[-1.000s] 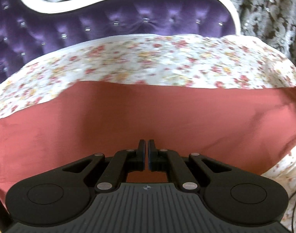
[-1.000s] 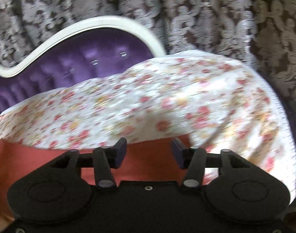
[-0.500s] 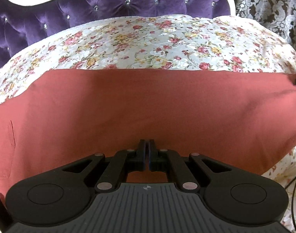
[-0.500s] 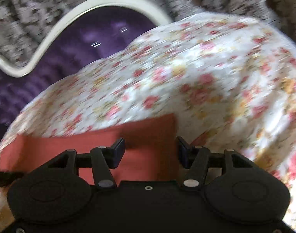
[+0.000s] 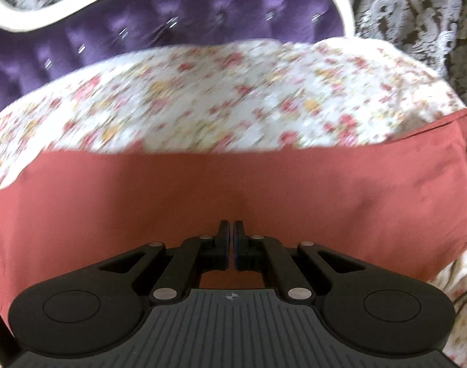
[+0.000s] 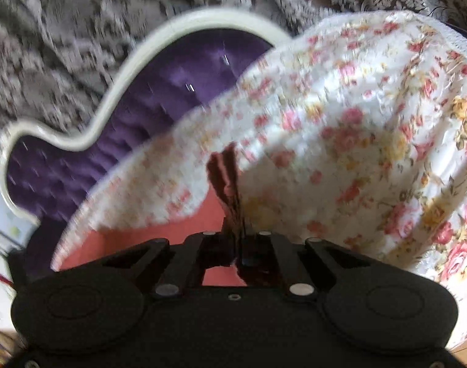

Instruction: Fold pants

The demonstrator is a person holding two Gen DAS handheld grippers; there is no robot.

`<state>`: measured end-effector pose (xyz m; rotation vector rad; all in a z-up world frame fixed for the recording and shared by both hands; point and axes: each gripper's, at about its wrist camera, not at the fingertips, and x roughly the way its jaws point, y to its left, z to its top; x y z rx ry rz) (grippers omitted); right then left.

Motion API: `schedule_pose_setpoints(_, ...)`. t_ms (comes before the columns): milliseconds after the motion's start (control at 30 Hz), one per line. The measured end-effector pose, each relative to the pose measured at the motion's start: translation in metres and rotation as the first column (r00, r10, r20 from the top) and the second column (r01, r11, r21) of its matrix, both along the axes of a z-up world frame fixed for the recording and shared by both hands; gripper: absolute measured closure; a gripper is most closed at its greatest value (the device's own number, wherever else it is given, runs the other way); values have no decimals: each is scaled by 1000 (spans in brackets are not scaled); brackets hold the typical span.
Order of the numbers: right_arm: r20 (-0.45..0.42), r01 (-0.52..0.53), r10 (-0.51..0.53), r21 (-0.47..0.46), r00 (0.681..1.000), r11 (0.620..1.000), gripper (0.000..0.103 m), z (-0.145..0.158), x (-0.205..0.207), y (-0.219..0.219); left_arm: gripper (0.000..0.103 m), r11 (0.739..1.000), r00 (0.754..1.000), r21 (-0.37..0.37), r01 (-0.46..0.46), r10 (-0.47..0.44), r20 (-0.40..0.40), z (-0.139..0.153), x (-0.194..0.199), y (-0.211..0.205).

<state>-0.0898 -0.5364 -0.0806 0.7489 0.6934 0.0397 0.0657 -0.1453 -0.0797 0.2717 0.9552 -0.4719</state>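
Note:
The rust-red pants lie spread across the floral bedsheet in a wide band. My left gripper is shut over the near edge of the pants; whether cloth is pinched between the pads is hidden. In the right wrist view my right gripper is shut on a bunched end of the pants, which stands up dark between the fingers. More red cloth lies flat to its left. The pants' right end is lifted.
A purple tufted headboard with a white curved frame stands behind the bed. A grey patterned curtain hangs behind it. The sheet falls away at the bed's right edge.
My right gripper has closed from open onto the end of the pants and lifted it. The left gripper stays shut; its view has drawn back and tilted, blurred by motion.

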Motion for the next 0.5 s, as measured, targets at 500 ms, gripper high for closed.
schedule_pose_setpoints(500, 25, 21, -25, 164, 999, 986, 91, 67, 24, 56, 100, 995, 996, -16, 94, -94, -4, -8, -3, -33)
